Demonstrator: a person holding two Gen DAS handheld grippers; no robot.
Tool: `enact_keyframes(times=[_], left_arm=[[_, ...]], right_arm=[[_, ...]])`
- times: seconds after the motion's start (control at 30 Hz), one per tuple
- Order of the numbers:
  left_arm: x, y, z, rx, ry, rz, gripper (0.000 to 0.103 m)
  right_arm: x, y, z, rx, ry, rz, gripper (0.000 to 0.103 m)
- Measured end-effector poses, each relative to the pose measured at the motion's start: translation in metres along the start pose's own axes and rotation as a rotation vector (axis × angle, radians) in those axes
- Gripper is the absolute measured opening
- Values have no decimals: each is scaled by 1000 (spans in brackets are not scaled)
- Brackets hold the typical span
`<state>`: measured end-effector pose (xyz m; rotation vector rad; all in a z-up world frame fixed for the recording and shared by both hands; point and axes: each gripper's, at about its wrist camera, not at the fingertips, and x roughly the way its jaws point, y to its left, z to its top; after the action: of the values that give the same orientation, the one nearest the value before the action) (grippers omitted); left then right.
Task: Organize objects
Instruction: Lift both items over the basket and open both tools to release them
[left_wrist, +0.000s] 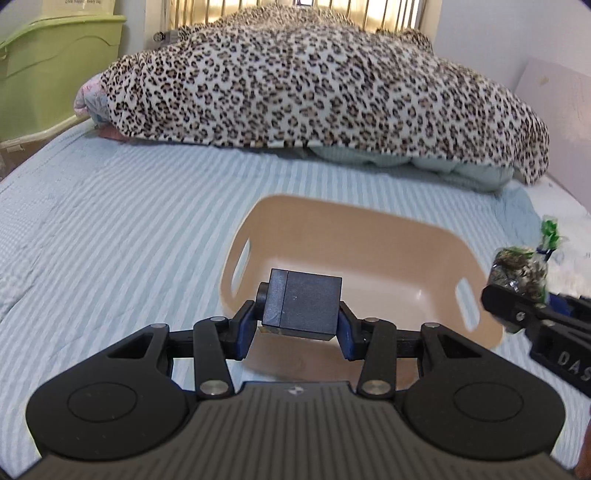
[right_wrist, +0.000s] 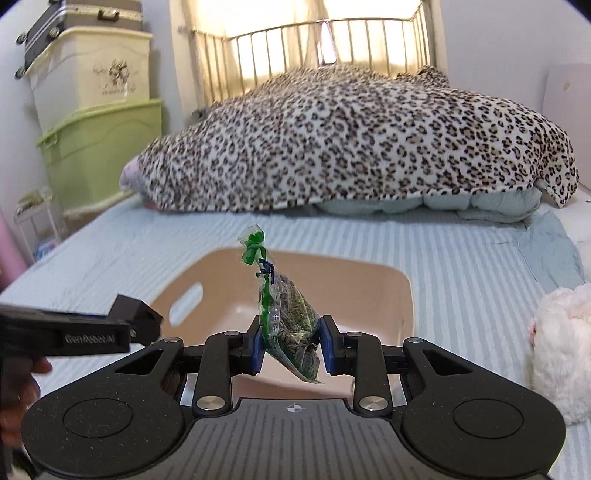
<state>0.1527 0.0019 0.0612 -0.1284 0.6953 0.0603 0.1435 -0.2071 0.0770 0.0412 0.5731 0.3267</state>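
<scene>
My left gripper (left_wrist: 300, 325) is shut on a dark blue-grey box (left_wrist: 303, 304) and holds it above the near part of a beige plastic basket (left_wrist: 388, 243) that sits on the bed. My right gripper (right_wrist: 291, 345) is shut on a clear bag of green dried bits (right_wrist: 291, 310), tied at the top with green plastic, and holds it above the same basket (right_wrist: 369, 288). The bag (left_wrist: 522, 271) and right gripper also show at the right edge of the left wrist view. The left gripper and box (right_wrist: 138, 317) show at the left of the right wrist view.
The bed has a pale blue striped sheet (left_wrist: 129, 229). A leopard-print blanket (left_wrist: 314, 85) covers a heap at the head of the bed. Green and cream storage bins (right_wrist: 99, 147) stand at the left. A white plush toy (right_wrist: 565, 350) lies at the right.
</scene>
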Motion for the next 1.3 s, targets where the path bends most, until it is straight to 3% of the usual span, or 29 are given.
enact_keyframes(times=[0.27,0.53,0.83,0.87,0.93,1.0,1.3], left_arm=[[41,-25,5,63,-35,34,47],[92,-27,-5,48,106,82,47],[81,-29,-3,77,84,77,49],[76,-29,-2,84,72,77,53],[66,-29,1,84,49,78,66],[58,-26,2,74,48,72,66],[20,-18,-4,108,69,44,73]], right_arm=[[39,-17,6,62,13,-83,28],[84,-33,-8,79,108,-169,28],[95,-28,-23,50,193,-163,30],[93,-28,-23,48,191,-155,39],[86,-25,-25,44,183,-143,46],[80,-23,-26,45,181,-128,58],[38,-17,-25,32,134,-70,70]])
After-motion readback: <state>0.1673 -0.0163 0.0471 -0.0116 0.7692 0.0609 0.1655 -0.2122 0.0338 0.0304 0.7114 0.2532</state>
